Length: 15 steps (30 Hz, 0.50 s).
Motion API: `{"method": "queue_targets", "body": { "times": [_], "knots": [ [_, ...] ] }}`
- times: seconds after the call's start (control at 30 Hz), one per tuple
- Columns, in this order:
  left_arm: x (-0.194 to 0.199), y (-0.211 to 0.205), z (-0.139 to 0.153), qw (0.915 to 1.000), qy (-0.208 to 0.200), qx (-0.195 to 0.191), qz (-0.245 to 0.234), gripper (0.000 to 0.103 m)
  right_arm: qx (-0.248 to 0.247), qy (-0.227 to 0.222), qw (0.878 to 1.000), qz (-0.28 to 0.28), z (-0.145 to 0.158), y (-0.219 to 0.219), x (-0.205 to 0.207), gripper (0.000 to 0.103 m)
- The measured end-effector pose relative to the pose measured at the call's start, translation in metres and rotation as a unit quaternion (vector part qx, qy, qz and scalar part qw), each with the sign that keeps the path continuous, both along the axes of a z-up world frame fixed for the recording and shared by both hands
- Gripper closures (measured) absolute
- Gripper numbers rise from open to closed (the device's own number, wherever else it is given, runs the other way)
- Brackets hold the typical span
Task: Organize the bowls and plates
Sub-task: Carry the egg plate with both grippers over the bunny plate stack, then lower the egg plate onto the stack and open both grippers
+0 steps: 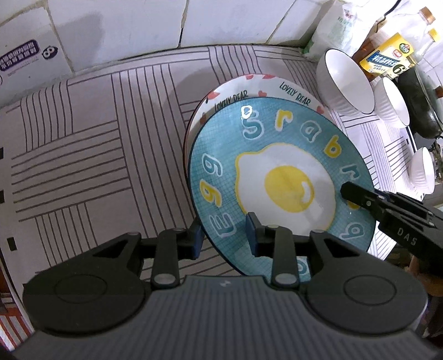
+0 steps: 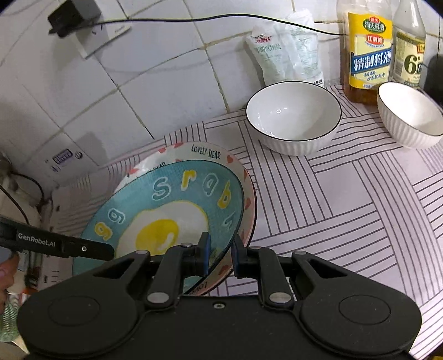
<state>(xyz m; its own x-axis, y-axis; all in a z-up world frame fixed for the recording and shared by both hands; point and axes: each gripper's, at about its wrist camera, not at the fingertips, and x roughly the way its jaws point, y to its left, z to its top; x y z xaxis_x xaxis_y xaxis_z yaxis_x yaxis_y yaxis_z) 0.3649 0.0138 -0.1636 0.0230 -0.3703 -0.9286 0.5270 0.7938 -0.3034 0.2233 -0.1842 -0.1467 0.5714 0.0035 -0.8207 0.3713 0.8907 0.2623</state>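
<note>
A blue plate with a fried-egg picture (image 1: 279,182) lies tilted on a white "Lovely Bear" plate (image 1: 293,88) on the striped mat. My left gripper (image 1: 225,235) straddles the blue plate's near rim, its fingers set wide apart. My right gripper (image 2: 220,256) straddles the rims of both plates (image 2: 177,210) on the other side, fingers close to the rim; it shows in the left wrist view (image 1: 360,195). Three white ribbed bowls (image 1: 343,83) (image 1: 393,102) (image 1: 422,174) stand to the right; two show in the right wrist view (image 2: 293,116) (image 2: 409,116).
Bottles (image 2: 369,49) (image 2: 409,41) and a white pouch (image 2: 288,47) stand against the tiled wall (image 2: 166,83). A dark pan (image 1: 418,102) sits at far right. A cardboard box (image 1: 27,55) is at the left. A cable and plug (image 2: 72,16) hang on the wall.
</note>
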Motion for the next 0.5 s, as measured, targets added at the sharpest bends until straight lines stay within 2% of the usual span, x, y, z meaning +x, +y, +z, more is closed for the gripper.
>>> {"method": "queue_targets", "body": {
  "times": [0.2,0.3,0.5],
  "knots": [
    [-0.003,-0.004,-0.007,0.9998,0.011,0.013,0.009,0.072,-0.092,0.04,0.995,0.008,0.007,0.026,0.014,0.07],
    [-0.009,-0.007,-0.006,0.9998,-0.002,0.018,0.004,0.072,-0.118,0.048,0.992,-0.002,0.002,0.032,0.014,0.066],
    [-0.018,-0.012,-0.003,0.9996,-0.012,0.027,0.0,0.074,-0.172,0.045,0.984,0.001,-0.004,0.039,0.017,0.065]
  ]
}}
